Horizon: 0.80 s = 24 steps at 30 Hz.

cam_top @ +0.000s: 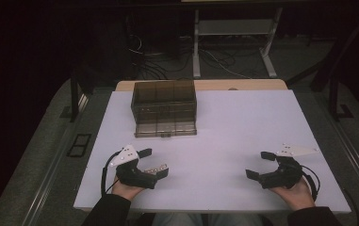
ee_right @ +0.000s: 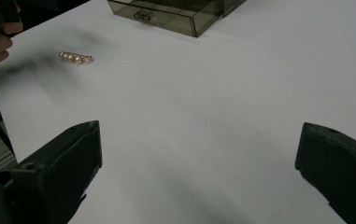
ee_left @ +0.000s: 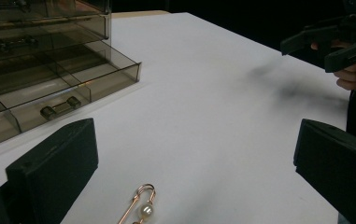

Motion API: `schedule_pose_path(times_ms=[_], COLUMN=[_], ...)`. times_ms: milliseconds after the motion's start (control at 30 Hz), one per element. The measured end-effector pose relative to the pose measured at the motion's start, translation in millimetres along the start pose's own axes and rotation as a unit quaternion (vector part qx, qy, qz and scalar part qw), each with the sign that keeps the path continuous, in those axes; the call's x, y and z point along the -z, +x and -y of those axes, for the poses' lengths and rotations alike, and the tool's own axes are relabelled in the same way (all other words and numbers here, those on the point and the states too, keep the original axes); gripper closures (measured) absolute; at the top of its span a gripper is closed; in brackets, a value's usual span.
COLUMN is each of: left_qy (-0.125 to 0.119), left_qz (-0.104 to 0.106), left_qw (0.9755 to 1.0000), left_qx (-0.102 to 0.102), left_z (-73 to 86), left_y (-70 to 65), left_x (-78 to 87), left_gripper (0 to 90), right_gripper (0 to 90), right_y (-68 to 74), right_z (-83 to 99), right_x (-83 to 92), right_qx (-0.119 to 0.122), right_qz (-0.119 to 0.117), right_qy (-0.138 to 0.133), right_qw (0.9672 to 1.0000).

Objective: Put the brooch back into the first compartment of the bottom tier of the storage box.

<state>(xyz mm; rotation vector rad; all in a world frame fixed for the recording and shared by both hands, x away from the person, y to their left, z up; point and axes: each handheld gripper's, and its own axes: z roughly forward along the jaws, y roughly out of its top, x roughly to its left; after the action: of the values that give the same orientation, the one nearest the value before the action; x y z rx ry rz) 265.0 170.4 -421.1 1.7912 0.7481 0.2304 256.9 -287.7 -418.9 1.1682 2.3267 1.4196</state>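
So both sets of tongs sit low at the near edge of the white table (cam_top: 243, 122), one in each hand, and my guess is this is a ready pose, since neither has anything in it. The left tongs (cam_top: 154, 162) have their jaws spread wide and empty, and they point right over a little rose-gold pearl pin (ee_left: 140, 207) that lies flat on the table between the jaws, just in front of them, not touched by either one. That looks deliberate to me, like it's lined up for a pick. The right tongs (cam_top: 258, 165) are wide open and empty too, well apart from the pin, aimed inward across bare table; from the right gripper view the pin shows as a short row of pearls on a bar. Toward the far side sits a smoky see-through drawer box (cam_top: 164, 107) with its bottom drawer (ee_left: 68, 91) pulled out, probably so something small can be dropped in. No brand, label or writing that I can read anywhere.
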Motion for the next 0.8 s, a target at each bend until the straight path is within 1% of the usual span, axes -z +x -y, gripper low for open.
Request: schedule_pose_path(times_ms=[167,333,700,800], left_qy=[0.002,0.005,0.007,0.017], left_qz=[0.002,0.003,0.002,0.003], left_qw=[1.0,1.0,0.9999,0.9996], left_qx=[-0.001,-0.006,-0.012,-0.024], left_z=[-0.2,-0.7,-3.7,-5.9], left_y=[-0.7,-1.4,-7.0,-10.1], left_x=[-0.3,-1.1,-0.7,-1.4], left_gripper=[0.0,0.0,0.0,0.0], right_gripper=[0.2,0.2,0.2,0.2], right_y=[0.4,1.2,0.6,0.6], right_z=[0.3,0.7,1.9,1.8], right_x=[-0.3,1.2,4.6,4.7], right_qx=[0.003,0.001,0.0,-0.001], right_qz=[0.0,0.002,0.004,0.004], right_qy=[0.007,0.01,0.008,0.009], right_qw=[1.0,0.9999,1.0,1.0])
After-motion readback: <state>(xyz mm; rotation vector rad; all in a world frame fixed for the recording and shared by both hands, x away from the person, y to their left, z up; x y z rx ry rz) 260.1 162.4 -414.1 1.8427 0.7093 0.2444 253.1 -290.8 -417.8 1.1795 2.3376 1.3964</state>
